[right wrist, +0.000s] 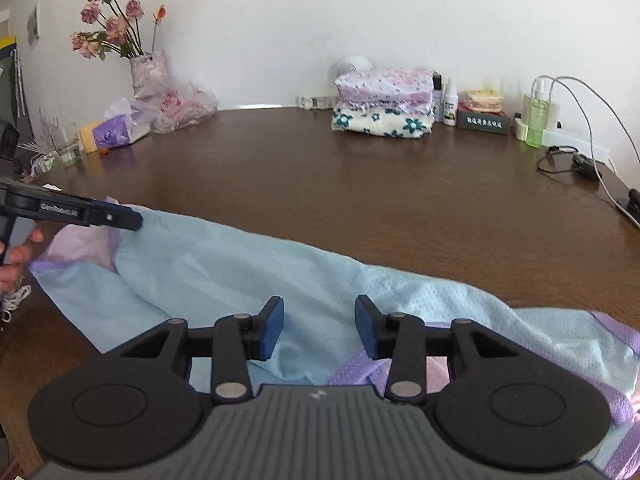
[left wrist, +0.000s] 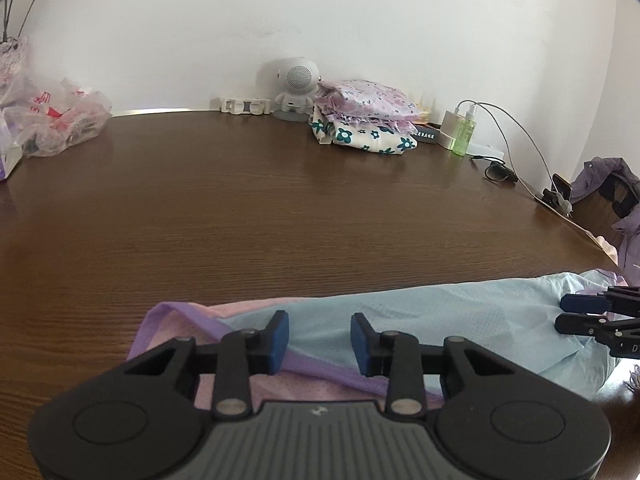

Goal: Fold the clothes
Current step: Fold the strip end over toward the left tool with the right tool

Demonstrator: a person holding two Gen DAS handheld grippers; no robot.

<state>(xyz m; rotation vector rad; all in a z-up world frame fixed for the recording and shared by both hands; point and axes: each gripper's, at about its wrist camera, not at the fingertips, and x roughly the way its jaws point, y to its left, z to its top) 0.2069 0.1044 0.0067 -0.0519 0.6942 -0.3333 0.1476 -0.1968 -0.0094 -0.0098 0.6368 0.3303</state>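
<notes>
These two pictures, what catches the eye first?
A light blue garment with purple trim sprawls across the near edge of the dark wooden table. Two black grippers, left and right, hover open above it. Folded floral clothes sit stacked by the far wall.

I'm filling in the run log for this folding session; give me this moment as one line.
stage: pre-grasp | left gripper: open above garment | right gripper: open above garment | light blue garment: unfolded on table | folded stack: far edge
</notes>
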